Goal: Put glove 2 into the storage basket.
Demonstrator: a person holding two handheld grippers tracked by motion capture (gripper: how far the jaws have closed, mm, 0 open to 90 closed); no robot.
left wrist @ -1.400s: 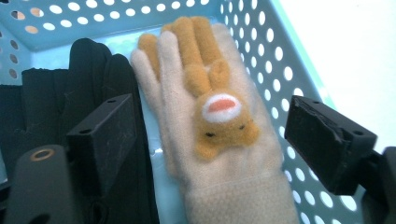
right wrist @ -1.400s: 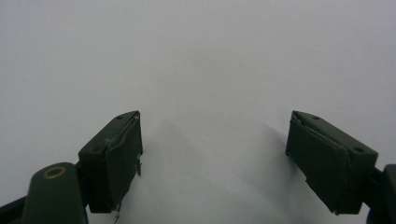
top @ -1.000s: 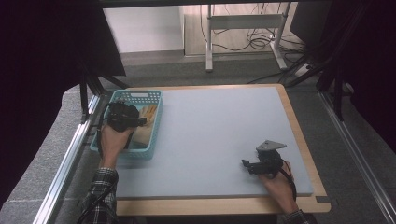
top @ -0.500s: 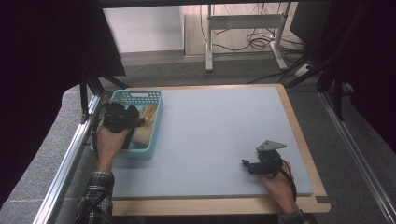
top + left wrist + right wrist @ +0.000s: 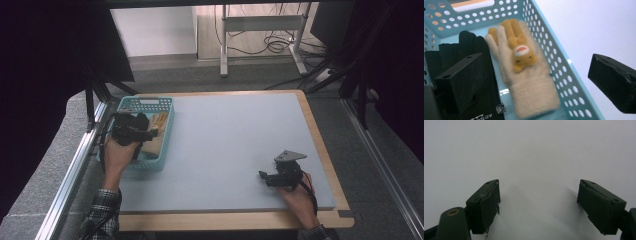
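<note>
Pale tabletop [image 5: 235,145] with a blue basket [image 5: 167,127] at nine o'clock. Both gloves — cream glove [image 5: 524,67] and black glove [image 5: 461,50] — lie inside; packing looks done. Left hand-held gripper [image 5: 544,82] has just been opening, jaws wide, nothing gripped. Right hand-held gripper [image 5: 539,205] — wide, empty, at five o'clock. Black glove partly hidden.

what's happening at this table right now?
A person works a gripper in each hand. The left gripper hovers over the light blue basket at the table's left edge, its jaws just opened wide with nothing gripped. Inside lie a cream knit glove with a small bear face on it and a black glove beside it. The right gripper rests open on the bare grey mat near the front right, holding nothing.
</note>
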